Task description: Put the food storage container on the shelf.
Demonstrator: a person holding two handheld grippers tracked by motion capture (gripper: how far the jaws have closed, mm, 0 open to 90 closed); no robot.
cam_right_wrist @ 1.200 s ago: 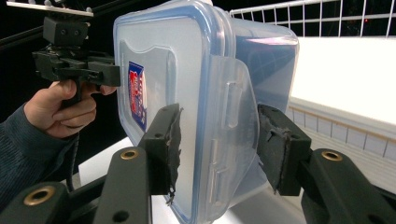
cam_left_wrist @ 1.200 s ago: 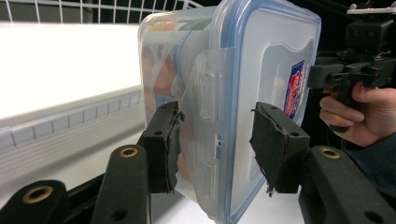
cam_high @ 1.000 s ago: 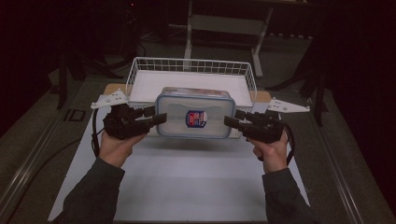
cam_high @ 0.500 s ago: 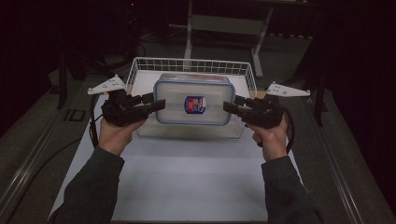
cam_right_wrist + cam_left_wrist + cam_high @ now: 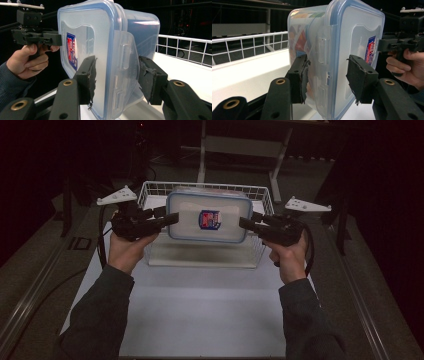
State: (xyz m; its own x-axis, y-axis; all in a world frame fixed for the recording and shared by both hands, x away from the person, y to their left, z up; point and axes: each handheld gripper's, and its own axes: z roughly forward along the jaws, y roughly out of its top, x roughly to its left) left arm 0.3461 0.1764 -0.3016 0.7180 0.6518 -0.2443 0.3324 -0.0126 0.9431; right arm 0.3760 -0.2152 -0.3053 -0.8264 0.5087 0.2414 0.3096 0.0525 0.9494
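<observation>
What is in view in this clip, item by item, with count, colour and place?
box: one, clear with a blue-rimmed lid and a red and blue sticker, held up between the two tools over the basket.
basket: one, white wire, at the far end of the mat.
mat: one, white, on the table in front of the person.
frame: one, grey metal, on the floor behind the table.
left tool: one, black with a grey plate on top, shut on the box's left end.
right tool: one, black with a grey plate, shut on the box's right end.
sleeves: two, dark, entering from the bottom.
</observation>
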